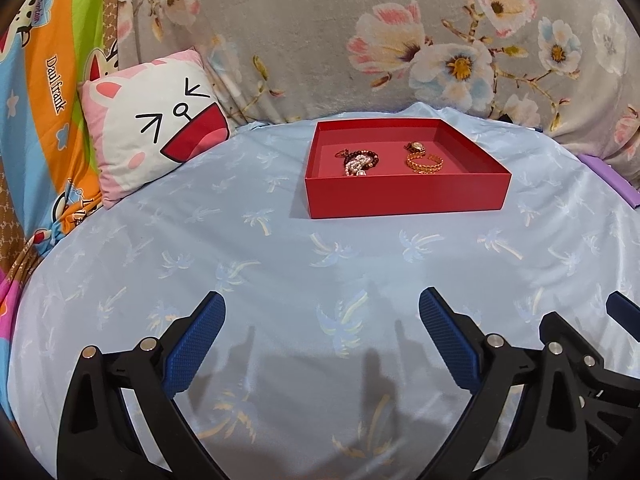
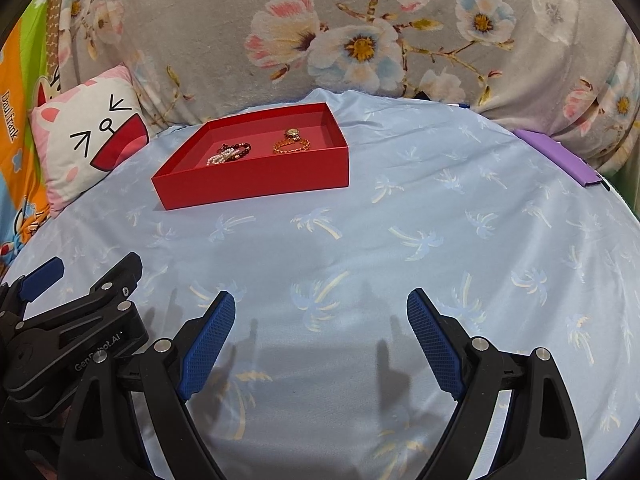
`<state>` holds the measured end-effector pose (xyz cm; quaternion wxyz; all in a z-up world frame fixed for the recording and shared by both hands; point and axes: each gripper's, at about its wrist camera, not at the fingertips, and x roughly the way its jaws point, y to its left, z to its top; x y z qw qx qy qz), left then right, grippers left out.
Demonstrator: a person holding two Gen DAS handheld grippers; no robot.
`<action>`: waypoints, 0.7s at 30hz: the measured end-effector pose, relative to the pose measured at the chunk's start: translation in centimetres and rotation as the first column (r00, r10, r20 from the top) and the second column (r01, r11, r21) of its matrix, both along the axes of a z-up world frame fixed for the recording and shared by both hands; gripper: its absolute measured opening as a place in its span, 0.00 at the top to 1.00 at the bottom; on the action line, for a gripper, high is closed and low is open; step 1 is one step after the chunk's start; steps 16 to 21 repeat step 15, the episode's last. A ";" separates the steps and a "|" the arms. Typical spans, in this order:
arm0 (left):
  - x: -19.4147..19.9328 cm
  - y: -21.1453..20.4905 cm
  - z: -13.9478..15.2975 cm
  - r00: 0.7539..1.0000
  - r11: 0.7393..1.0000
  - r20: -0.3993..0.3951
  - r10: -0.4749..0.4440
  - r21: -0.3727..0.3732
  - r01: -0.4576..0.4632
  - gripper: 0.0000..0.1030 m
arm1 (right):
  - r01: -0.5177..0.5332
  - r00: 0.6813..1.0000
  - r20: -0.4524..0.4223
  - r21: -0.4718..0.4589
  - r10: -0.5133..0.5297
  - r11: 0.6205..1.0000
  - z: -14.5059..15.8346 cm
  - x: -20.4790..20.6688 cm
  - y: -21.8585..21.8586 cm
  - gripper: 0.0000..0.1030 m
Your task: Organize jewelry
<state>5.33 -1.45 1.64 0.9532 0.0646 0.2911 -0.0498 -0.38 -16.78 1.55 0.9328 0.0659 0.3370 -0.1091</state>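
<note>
A: Where does the jewelry sit?

B: All of it lies in the red box, which rests on the pale blue palm-print bed sheet, at about twelve o'clock from the left tool and eleven o'clock from the right tool. A tangle of bead bracelets, pearl-white and dark red, lies at the box's nine o'clock side; a gold chain bracelet with a small gold wristwatch touching it sits toward three o'clock.

A: And the tools?

B: Both are spread wide and hold nothing, side by side, well apart from the box.

A: How will the pieces handle?

B: Light and limp, I judge. The bead strands look knotted together, so lifting one likely drags its neighbours. Smooth beads may slip between the ribbed blue pads; pinch across a bunched loop rather than one bead. The chain bracelet looks stiffer; take its band on the side away from the watch. The watch face is probably the fragile part, so grip the strap.
</note>
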 end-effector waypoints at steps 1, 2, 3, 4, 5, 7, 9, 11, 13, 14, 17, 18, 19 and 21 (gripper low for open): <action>0.0 0.0 0.0 1.000 1.000 -0.002 0.000 0.001 0.000 0.08 | 0.000 1.000 0.000 0.000 0.000 1.000 0.0 0.0 0.0 0.17; 0.0 0.0 0.0 1.000 1.000 -0.004 -0.001 0.000 0.001 0.08 | 0.002 1.000 -0.002 -0.002 -0.002 1.000 0.0 0.0 0.0 0.17; 0.0 0.0 0.0 1.000 1.000 -0.007 -0.001 -0.001 0.001 0.08 | 0.000 1.000 0.000 0.000 0.000 1.000 0.0 0.0 0.0 0.17; 0.1 0.0 -0.1 1.000 1.000 -0.010 -0.002 -0.001 0.002 0.08 | -0.002 1.000 0.000 0.002 0.002 1.000 0.0 0.0 0.0 0.17; 0.1 0.0 -0.1 1.000 1.000 -0.011 -0.002 0.001 0.002 0.08 | -0.001 1.000 0.001 0.001 0.001 1.000 0.0 0.0 0.0 0.17; 0.0 -0.1 -0.1 1.000 1.000 -0.010 0.000 0.004 0.001 0.08 | -0.001 1.000 0.002 0.001 0.001 1.000 0.0 0.0 0.0 0.17; 0.0 -0.1 -0.1 1.000 1.000 -0.009 0.003 0.007 -0.003 0.08 | -0.002 1.000 0.001 -0.001 0.002 1.000 0.0 0.0 0.0 0.17; 0.0 -0.2 0.0 1.000 1.000 -0.004 0.008 0.013 -0.008 0.08 | -0.002 1.000 0.002 -0.001 0.002 1.000 0.0 0.0 0.0 0.17; -0.2 -0.3 0.1 1.000 1.000 0.003 0.009 0.013 -0.009 0.09 | -0.004 1.000 0.005 0.001 0.004 1.000 0.0 -0.1 0.0 0.17; -0.2 -0.3 0.1 1.000 1.000 0.004 0.010 0.014 -0.010 0.09 | -0.003 1.000 0.006 -0.001 0.003 1.000 0.0 -0.1 0.0 0.17; -0.1 -0.3 0.1 1.000 1.000 0.003 0.011 0.015 -0.011 0.09 | 0.001 1.000 0.006 -0.008 -0.001 1.000 0.1 0.0 0.1 0.17; -0.1 -0.3 0.1 1.000 1.000 0.003 0.011 0.015 -0.011 0.09 | 0.001 1.000 0.006 -0.008 -0.001 1.000 0.1 0.0 0.1 0.17; -0.1 -0.3 0.1 1.000 1.000 0.003 0.011 0.015 -0.011 0.09 | 0.001 1.000 0.006 -0.008 -0.001 1.000 0.1 0.0 0.1 0.17; -0.1 -0.3 0.1 1.000 1.000 0.003 0.011 0.015 -0.011 0.09 | 0.001 1.000 0.006 -0.008 -0.001 1.000 0.1 0.0 0.1 0.17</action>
